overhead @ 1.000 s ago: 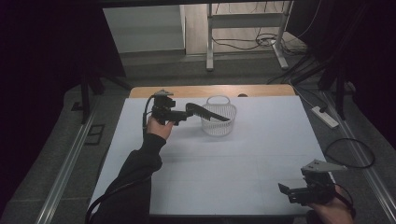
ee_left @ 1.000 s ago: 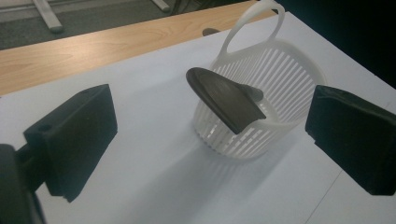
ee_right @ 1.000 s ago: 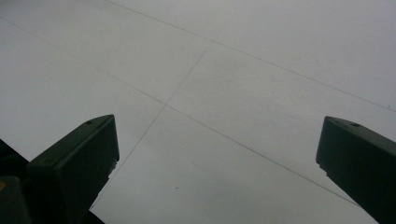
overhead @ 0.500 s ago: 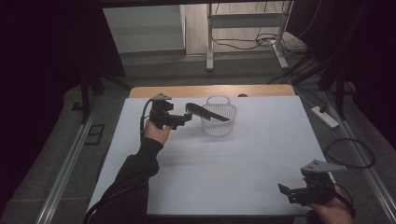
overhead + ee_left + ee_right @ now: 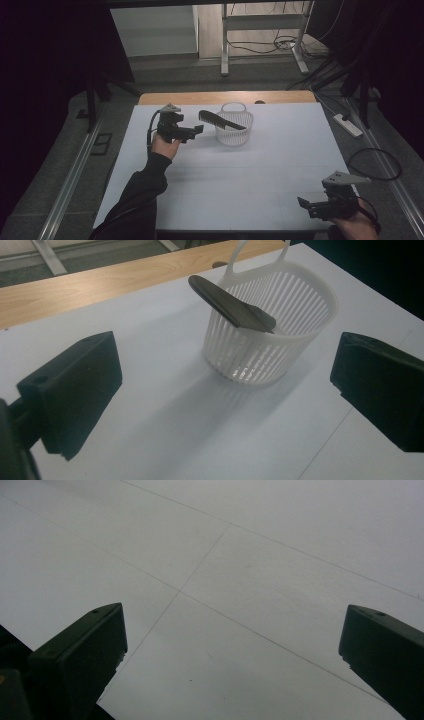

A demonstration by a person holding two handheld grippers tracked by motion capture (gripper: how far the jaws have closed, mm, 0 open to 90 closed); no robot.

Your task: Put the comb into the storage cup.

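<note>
A white slatted basket (image 5: 234, 132) (image 5: 270, 350) with a loop handle stands upright at the back middle of the white table (image 5: 225, 175). A black comb (image 5: 220, 120) (image 5: 230, 305) lies slanted across its rim, one end inside and the other poking out to the left. My left gripper (image 5: 198, 131) (image 5: 230, 370) hovers just left of the basket, pointing at it, open, clear of the comb. My right gripper (image 5: 306, 206) (image 5: 235, 635) is open at the near right corner, low over bare table.
A wooden strip (image 5: 225, 97) runs along the table's far edge. A power strip (image 5: 350, 125) and a looped cable (image 5: 375, 162) lie on the floor to the right. A metal frame (image 5: 260, 35) stands behind the table.
My left gripper has let go of the comb, which now rests on the basket rim, and has drawn back to the left. The right gripper has not moved.
</note>
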